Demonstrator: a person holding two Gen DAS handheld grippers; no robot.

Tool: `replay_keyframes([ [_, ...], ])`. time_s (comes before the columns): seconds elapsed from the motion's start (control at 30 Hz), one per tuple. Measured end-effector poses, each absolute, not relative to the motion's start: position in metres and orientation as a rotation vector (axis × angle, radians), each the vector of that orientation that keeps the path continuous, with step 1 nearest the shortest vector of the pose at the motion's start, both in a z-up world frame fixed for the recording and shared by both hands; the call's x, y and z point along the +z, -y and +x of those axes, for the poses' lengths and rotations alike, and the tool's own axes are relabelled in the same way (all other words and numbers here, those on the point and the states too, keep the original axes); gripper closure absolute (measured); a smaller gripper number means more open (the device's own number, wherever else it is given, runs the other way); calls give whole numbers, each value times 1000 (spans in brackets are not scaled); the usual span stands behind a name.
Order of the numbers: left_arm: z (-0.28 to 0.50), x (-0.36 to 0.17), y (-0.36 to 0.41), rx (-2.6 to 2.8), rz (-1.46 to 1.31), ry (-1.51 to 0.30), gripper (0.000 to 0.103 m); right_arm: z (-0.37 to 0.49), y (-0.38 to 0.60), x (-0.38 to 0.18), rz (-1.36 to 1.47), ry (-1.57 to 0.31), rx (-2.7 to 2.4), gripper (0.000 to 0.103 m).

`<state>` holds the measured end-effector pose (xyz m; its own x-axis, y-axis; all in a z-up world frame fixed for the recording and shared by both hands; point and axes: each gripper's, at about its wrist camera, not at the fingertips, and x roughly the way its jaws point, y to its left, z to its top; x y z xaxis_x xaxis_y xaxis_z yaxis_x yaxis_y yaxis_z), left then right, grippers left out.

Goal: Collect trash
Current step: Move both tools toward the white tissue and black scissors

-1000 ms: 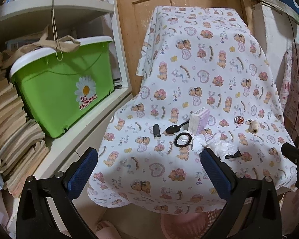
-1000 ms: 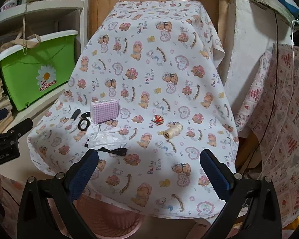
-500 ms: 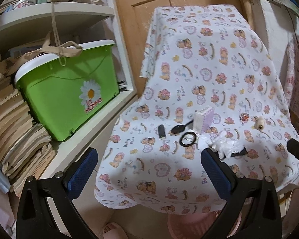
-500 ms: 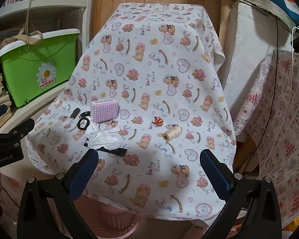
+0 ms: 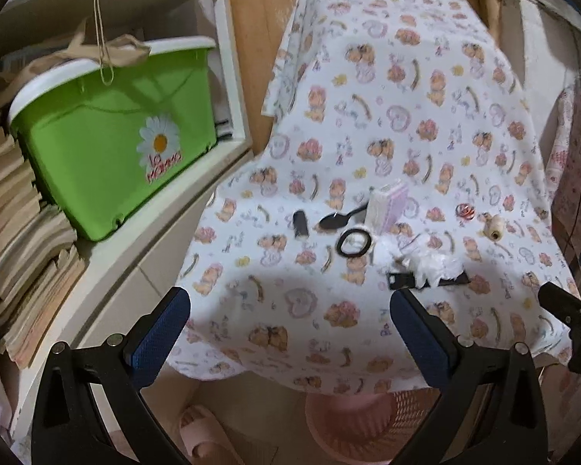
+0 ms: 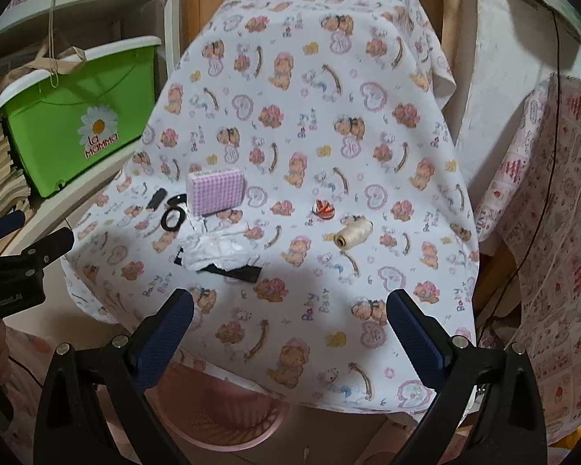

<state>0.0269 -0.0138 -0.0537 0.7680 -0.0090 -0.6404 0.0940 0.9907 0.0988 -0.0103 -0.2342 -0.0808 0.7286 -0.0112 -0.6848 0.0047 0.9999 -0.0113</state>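
Closer now than a second ago, both my grippers have come in toward the table, and the items on the cloth (image 6: 329, 116) loom larger in each view.

A crumpled white tissue (image 6: 219, 250) lies toward the front left of the table, partly covering a black strip (image 6: 234, 271) that pokes out beneath it on the near side. Just behind the tissue sit a black ring (image 6: 173, 220) and a pink checked box (image 6: 217, 192); the box stands on edge, with a black spoon (image 5: 339, 221) at its left side. Farther left lies a small black tube (image 5: 300, 224). To the right of the tissue, well apart from it, are a red-and-white ball (image 6: 324, 209) and a cream thread spool (image 6: 352, 232) lying on its side.

Under the front edge of the table stands a pink basket (image 6: 228, 422).

My left gripper (image 5: 290, 331) hangs before the front left edge, fingers spread wide with nothing between them. My right gripper (image 6: 290, 327) hovers over the front edge, likewise wide apart and bare.

A green bin (image 5: 108, 147) sits on the shelf to the left of the table.
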Motion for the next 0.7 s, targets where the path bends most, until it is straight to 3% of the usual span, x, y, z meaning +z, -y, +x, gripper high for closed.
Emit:
replay_keyframes([
  [0.5, 41, -78, 18, -106, 129, -818, 1, 3, 246, -91, 59, -820, -33, 4],
  [0.57, 45, -82, 19, -132, 116, -831, 4, 5, 251, -90, 100, -825, -15, 9],
  [0.7, 62, -90, 26, -164, 105, -878, 19, 22, 255, -100, 191, -872, 50, 23],
])
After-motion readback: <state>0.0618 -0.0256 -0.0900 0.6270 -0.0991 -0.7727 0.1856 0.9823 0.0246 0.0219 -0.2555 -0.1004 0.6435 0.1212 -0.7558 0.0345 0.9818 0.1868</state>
